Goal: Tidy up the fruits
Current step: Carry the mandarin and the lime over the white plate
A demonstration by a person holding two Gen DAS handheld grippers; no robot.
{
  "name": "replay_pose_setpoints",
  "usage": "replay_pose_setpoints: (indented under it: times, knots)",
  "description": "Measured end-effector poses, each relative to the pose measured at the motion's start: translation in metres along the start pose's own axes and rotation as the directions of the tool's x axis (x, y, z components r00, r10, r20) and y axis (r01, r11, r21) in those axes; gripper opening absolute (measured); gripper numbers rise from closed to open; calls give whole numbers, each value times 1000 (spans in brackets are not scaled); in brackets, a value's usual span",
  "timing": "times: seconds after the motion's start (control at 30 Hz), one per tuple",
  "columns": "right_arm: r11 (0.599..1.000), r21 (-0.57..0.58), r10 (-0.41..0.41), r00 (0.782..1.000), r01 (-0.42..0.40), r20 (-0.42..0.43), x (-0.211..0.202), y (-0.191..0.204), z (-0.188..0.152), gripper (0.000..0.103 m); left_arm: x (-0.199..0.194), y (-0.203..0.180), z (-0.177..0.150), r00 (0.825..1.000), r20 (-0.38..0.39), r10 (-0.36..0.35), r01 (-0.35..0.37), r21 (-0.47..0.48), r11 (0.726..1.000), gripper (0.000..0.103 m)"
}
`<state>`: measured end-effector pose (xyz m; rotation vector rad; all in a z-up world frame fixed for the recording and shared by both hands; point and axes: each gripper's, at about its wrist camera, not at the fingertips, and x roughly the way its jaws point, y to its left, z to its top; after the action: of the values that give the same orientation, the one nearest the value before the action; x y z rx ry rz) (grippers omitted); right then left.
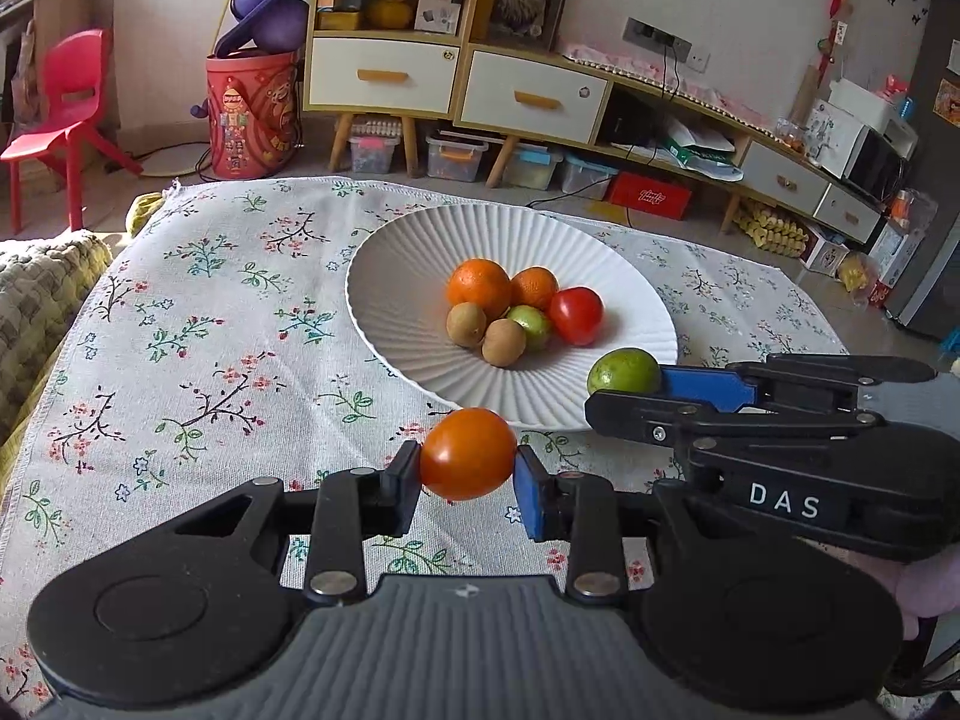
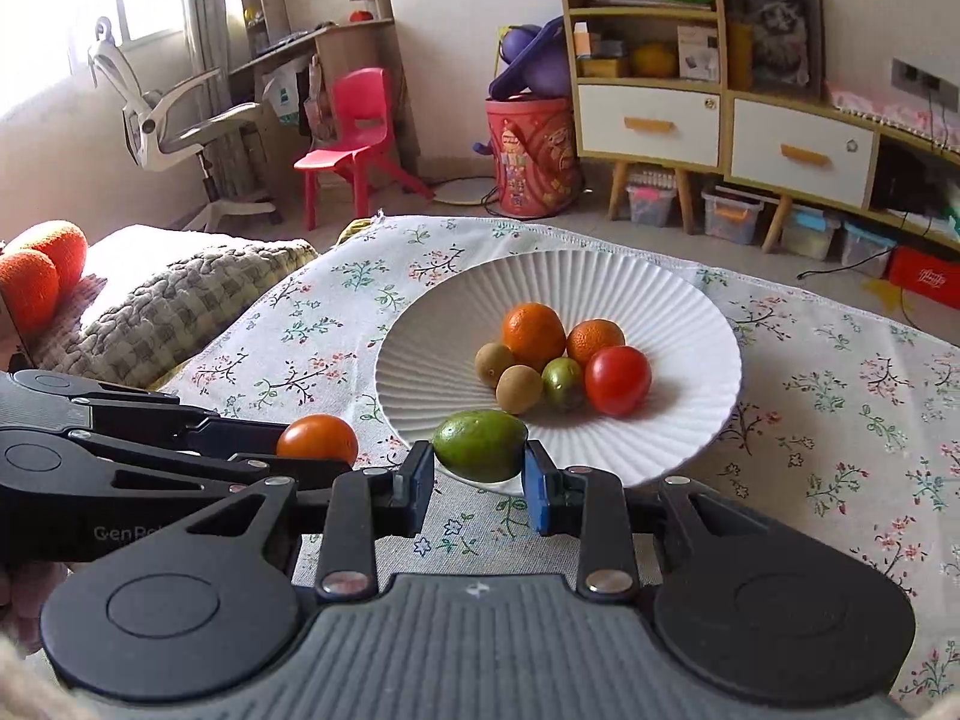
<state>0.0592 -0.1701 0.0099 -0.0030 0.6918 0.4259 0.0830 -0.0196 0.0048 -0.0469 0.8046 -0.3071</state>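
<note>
Between L pads (image 1: pixel 407 468) orange tomato (image 1: pixel 467 453), R w/ lime (image 2: pixel 480 445)

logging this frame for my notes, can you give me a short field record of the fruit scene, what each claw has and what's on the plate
left claw: shut on orange tomato
right claw: shut on green lime
plate: white, ribbed, on floral tablecloth
fruit on plate: two oranges, two brown kiwis, one small green fruit, one red tomato
held fruit position: both at the plate's near rim, not yet in the pile
</note>
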Motion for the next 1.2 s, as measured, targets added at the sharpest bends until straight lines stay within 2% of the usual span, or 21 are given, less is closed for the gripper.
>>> replay_pose_setpoints:
  times: [0.27,0.5,0.83,1.2]
  knots:
    - [998,55,-43,999,41,32,1,-25,9,29,14,-12,12,999,19,-32,32,8,999,18]
    - [994,68,-82,996,80,25,6,-41,8,29,27,-21,17,999,32,-41,40,39,998,18]
    - [993,76,-95,995,95,-1,16,-55,7,29,49,-36,22,996,34,-83,80,82,993,18]
    - [996,43,-83,997,83,-5,21,-63,11,29,66,-38,22,996,26,-85,82,85,993,18]
